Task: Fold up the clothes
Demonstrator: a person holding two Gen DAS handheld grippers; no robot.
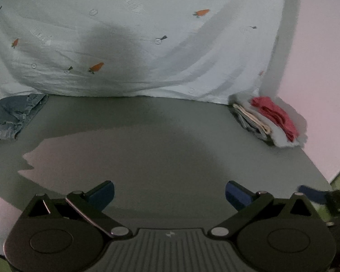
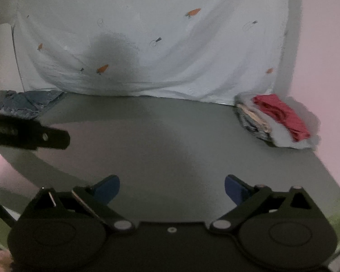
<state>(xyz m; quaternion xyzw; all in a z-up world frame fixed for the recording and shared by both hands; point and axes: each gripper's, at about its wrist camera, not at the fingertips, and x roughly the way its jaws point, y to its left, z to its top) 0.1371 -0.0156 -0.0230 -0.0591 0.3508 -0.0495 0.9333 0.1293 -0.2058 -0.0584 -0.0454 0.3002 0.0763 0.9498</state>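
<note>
Over bare table (image 1: 170, 136), both grippers' fingers (image 1: 102, 193) apart

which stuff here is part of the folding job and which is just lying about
Part of the job:
- crumpled blue denim garment, back left, unfolded
- stack of folded clothes with a red piece on top, back right
- left gripper and right gripper, both open and empty

Just there:
- grey table
- white carrot-print sheet hanging behind
</note>
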